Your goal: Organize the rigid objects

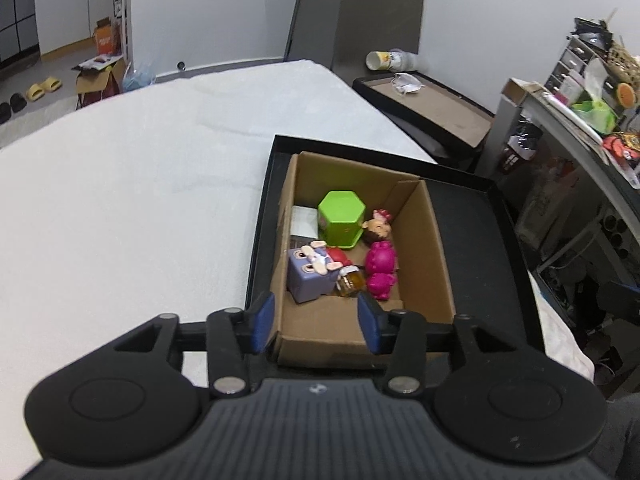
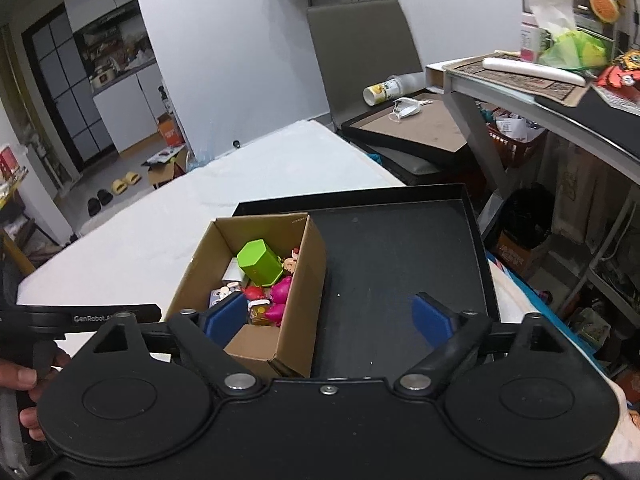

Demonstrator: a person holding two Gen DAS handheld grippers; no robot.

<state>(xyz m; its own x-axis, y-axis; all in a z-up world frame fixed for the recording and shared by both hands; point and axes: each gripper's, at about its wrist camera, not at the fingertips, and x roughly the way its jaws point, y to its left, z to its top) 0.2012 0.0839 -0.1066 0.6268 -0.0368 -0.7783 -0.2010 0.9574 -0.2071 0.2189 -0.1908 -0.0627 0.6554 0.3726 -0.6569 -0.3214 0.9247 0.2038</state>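
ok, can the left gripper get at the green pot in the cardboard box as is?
Probably yes. The left gripper is open and empty above the box's near end, and the green pot stands uncovered at the far end, the toys lower around it.

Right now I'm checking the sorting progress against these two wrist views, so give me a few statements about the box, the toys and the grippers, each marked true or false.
1. The cardboard box stands inside the black tray. True.
2. The green hexagonal container lies on the white cloth outside the box. False: it is inside the box, among the toys.
3. The left gripper is clamped on the magenta figure. False: its jaws are apart with nothing between them, and the figure lies in the box.
4. The right gripper is open and holds nothing. True.
5. The purple cube toy is in the box. True.
6. The box is empty. False: several toys are in it.
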